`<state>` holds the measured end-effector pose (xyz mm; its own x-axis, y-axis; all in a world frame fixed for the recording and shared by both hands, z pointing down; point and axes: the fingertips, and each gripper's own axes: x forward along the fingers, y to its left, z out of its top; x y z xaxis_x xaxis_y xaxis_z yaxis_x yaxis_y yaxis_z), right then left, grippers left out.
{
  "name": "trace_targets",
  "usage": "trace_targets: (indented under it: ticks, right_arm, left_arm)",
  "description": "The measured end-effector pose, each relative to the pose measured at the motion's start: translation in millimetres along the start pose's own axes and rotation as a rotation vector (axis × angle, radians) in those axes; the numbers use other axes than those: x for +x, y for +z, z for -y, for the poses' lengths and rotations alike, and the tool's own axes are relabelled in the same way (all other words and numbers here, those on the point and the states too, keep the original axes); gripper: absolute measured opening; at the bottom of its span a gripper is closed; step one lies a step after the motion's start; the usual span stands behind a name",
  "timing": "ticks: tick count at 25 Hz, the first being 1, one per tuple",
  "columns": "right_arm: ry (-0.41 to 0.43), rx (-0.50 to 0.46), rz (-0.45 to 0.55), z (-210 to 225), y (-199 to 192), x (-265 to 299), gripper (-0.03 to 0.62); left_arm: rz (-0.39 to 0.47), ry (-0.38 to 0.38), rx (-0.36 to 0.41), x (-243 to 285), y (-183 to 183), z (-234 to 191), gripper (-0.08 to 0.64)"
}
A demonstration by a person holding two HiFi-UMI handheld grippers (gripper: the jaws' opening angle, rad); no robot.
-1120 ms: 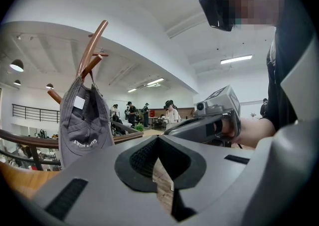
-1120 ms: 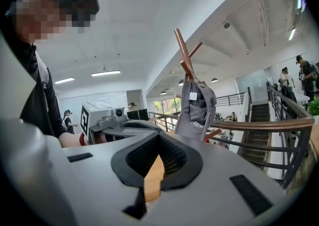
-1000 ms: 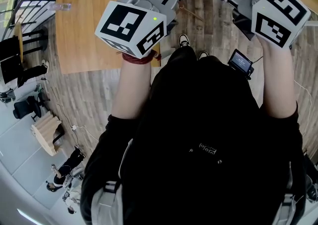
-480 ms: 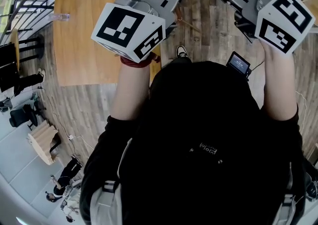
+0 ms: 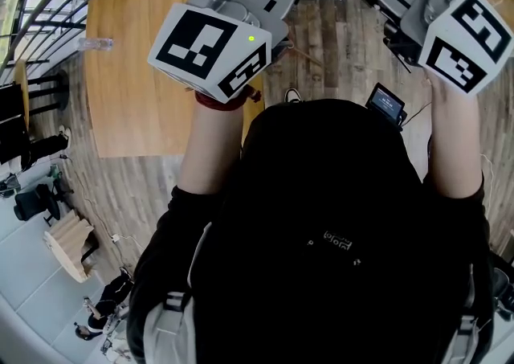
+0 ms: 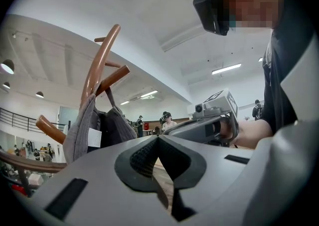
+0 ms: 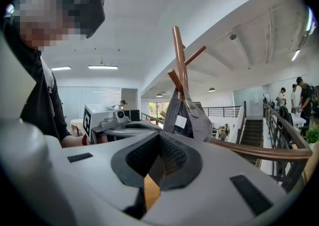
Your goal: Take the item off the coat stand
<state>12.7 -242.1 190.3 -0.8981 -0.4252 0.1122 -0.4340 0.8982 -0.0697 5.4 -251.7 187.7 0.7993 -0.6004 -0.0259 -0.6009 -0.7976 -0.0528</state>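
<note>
**On the coat stand [image 6: 99, 55], the grey bag [image 6: 79, 135] is not yet taken**

At the left of the left gripper view the bag hangs untouched. The left claw [image 6: 158, 140] and the right claw [image 7: 159, 140] are both clenched, empty and apart from it. Reaching, grasping and lifting are all left. Since a second ago, the right claw has drifted toward the right edge of the head view.

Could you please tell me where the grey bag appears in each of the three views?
Head view: not in it.
Left gripper view: grey bag at left, at mid height.
Right gripper view: grey bag just right of centre.
Shared landmark: the wooden coat stand it hangs on, seen in both gripper views.
</note>
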Motion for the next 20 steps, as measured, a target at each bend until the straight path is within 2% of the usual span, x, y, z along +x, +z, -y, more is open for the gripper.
trace_targets:
  ticks: [4,8,14,20]
  right_arm:
    - [0.008,-0.016,0.013,7.8,18.6,20.8,0.012]
    - [-0.034,-0.020,0.001,-1.0,33.6,30.0,0.012]
    - [-0.036,-0.007,-0.018,4.4,15.6,43.3,0.012]
    - [-0.032,-0.028,-0.043,23.5,26.7,25.0,0.012]
  left_arm:
    - [0.014,-0.010,0.001,-1.1,13.9,-25.4,0.005]
    - [0.015,-0.016,-0.012,-11.4,22.6,-28.8,0.005]
    - [0.039,-0.043,-0.054,-15.4,7.1,-43.3,0.005]
    - [0.065,-0.049,-0.056,13.1,14.0,-34.9,0.005]
